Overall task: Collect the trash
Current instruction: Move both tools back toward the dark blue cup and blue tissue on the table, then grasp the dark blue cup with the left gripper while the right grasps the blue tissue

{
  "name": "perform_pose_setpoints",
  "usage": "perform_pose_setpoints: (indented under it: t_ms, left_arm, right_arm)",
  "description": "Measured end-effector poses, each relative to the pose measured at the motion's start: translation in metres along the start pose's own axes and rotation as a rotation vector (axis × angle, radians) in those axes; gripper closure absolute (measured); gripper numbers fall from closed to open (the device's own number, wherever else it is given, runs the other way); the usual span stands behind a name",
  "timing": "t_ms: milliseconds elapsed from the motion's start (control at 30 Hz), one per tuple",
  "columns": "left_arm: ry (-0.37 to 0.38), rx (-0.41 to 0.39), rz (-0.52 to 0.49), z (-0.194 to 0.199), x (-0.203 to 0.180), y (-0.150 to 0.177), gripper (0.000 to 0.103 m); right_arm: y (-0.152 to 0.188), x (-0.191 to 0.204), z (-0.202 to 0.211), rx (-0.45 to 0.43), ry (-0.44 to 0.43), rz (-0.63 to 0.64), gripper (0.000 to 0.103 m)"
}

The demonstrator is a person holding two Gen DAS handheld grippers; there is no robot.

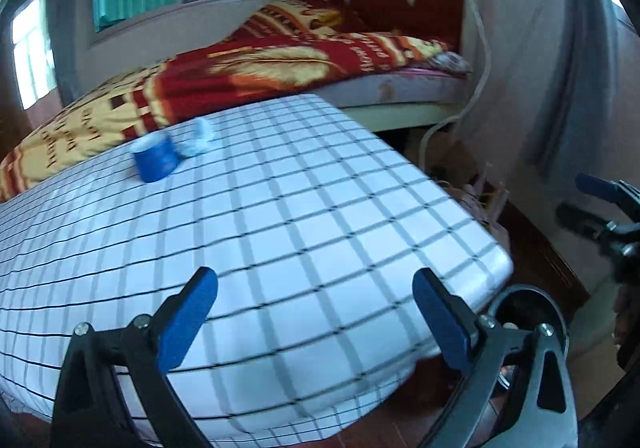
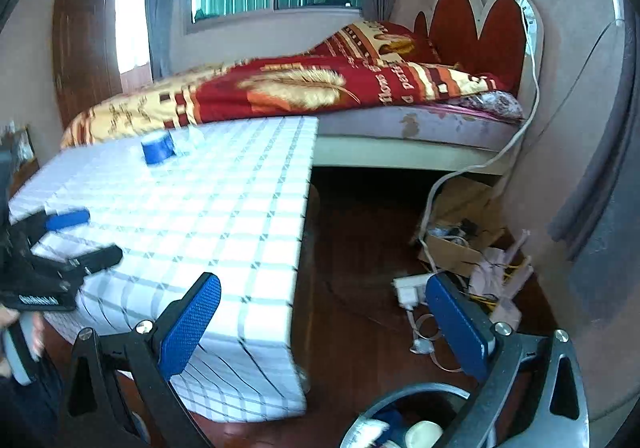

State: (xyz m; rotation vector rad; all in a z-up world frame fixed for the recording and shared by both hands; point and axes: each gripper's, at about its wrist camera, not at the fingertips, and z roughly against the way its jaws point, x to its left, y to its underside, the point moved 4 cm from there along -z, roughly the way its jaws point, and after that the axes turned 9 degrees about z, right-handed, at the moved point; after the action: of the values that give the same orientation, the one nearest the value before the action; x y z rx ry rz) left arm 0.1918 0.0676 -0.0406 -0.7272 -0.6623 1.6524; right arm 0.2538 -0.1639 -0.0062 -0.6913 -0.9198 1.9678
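Holding both tools low at the near end of the counter [image 1: 304,232] draped in white cloth with a dark grid, you have nothing gripped in either.

Left gripper [image 1: 316,312]: jaws spread wide, blue pads apart, only the checked cloth between them. It also shows at the left edge of the right wrist view [image 2: 80,236], above the cloth's near-left part.

Right gripper [image 2: 324,324]: jaws wide open, empty, one pad over the counter's near corner, the other over the dark wooden floor [image 2: 360,232].

Task items: a short blue cylindrical cup with a white rim [image 1: 156,160] stands upright on the far-left part of the counter, and a crumpled pale-blue and white wad [image 1: 199,140] lies just beside it; contact between them cannot be judged through the blur.

A round grey-rimmed bin [image 2: 400,394] sits on the floor under the right gripper, with pale scraps inside.

Behind the counter: a bed with a red and gold blanket [image 2: 304,88].
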Motion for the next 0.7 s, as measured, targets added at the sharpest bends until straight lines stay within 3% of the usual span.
perform_pose_setpoints:
  t_ms: [133, 267, 433, 700]
  left_arm:
    - [-0.048, -0.014, 0.029, -0.002, 0.035, -0.009, 0.005]
    - [-0.110, -0.039, 0.052, -0.010, 0.072, -0.029, 0.005]
    - [-0.156, -0.064, 0.097, -0.033, 0.118, -0.060, 0.005]
    - [-0.159, -0.051, 0.158, -0.096, 0.171, -0.104, 0.012]
  right_arm:
    - [-0.026, 0.018, -0.005, -0.057, -0.016, 0.012, 0.000]
    - [-0.056, 0.037, -0.030, -0.054, -0.034, 0.061, 0.000]
    - [-0.098, 0.077, -0.101, 0.019, -0.091, 0.134, 0.001]
    - [-0.149, 0.120, -0.215, 0.128, -0.137, 0.195, 0.002]
